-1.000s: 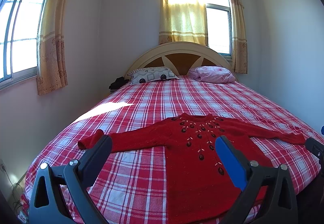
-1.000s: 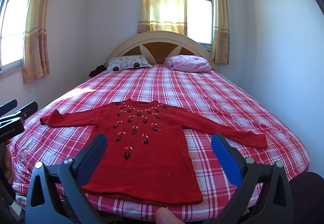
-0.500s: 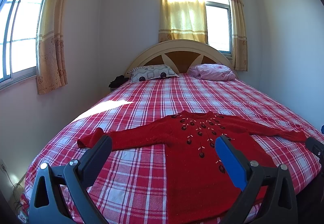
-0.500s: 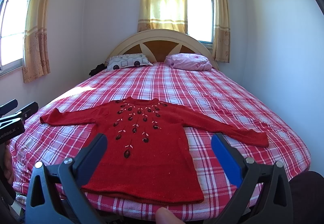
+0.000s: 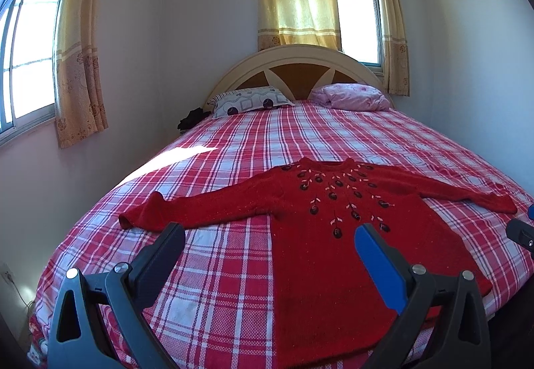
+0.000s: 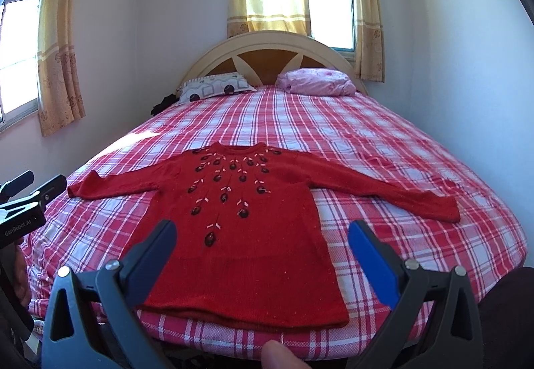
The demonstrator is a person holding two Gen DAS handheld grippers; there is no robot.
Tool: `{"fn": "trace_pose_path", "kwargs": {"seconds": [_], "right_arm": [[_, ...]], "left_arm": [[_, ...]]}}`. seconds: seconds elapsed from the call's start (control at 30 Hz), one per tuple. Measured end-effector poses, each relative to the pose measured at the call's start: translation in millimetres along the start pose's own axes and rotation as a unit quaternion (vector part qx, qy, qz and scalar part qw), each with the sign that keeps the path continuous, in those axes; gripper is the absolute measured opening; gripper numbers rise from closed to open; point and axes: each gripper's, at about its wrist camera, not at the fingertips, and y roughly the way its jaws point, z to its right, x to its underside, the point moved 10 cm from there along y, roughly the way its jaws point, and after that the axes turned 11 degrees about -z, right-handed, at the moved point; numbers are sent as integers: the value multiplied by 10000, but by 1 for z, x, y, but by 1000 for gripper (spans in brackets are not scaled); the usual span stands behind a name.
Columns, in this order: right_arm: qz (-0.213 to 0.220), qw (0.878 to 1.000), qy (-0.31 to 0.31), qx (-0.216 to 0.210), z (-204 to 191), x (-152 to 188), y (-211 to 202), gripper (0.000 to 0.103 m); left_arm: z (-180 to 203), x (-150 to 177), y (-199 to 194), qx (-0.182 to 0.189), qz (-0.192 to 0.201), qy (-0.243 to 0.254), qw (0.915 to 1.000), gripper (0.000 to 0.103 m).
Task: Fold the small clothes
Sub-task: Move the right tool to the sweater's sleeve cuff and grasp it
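Observation:
A small red knit sweater (image 5: 333, 228) with dark beaded flowers lies flat, front up, sleeves spread wide, near the foot of the bed; it also shows in the right wrist view (image 6: 240, 225). My left gripper (image 5: 268, 240) is open and empty, held above the bed's near edge, over the sweater's left side. My right gripper (image 6: 262, 235) is open and empty, above the sweater's hem. The left gripper's body (image 6: 23, 202) shows at the left edge of the right wrist view. The right gripper's tip (image 5: 520, 233) shows at the right edge of the left wrist view.
The bed has a red and white checked sheet (image 5: 300, 135), a patterned pillow (image 5: 247, 103) and a pink pillow (image 5: 353, 97) by the headboard. Walls stand close on both sides. A dark object (image 5: 192, 118) lies beside the bed at the far left.
Both cameras have tilted up slightly, so the sweater sits a little lower in view. Both grippers stay open and the sweater has not moved.

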Motion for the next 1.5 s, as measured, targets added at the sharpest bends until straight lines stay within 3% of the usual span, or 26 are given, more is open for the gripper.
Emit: {"fn": "trace_pose_path", "kwargs": {"seconds": [0.2, 0.37, 0.43, 0.57, 0.7, 0.97, 1.23, 1.5], "right_arm": [[-482, 9980, 382, -159, 27, 20, 39, 101], [-864, 9919, 929, -109, 71, 33, 70, 79], [-923, 9884, 1206, 32, 94, 37, 78, 76], [-886, 9790, 1781, 434, 158, 44, 85, 67], [-884, 9623, 2494, 635, 222, 52, 86, 66], [-785, 9346, 3332, 965, 310, 54, 81, 61], [-637, 9044, 4104, 982, 371, 49, 89, 53], [-585, 8976, 4278, 887, 393, 32, 106, 49]], "left_arm": [[15, 18, 44, 27, -432, 200, 9989, 102], [30, 22, 79, 48, -634, 475, 9968, 102], [34, 21, 94, 46, -689, 571, 9960, 102], [40, 15, 121, -6, -788, 761, 9940, 102], [49, 6, 142, 33, -843, 874, 9926, 102], [77, -8, 170, 213, -923, 998, 9905, 102], [79, -24, 200, 193, -973, 931, 9907, 102], [63, -24, 225, 83, -1139, 765, 9905, 102]]}}
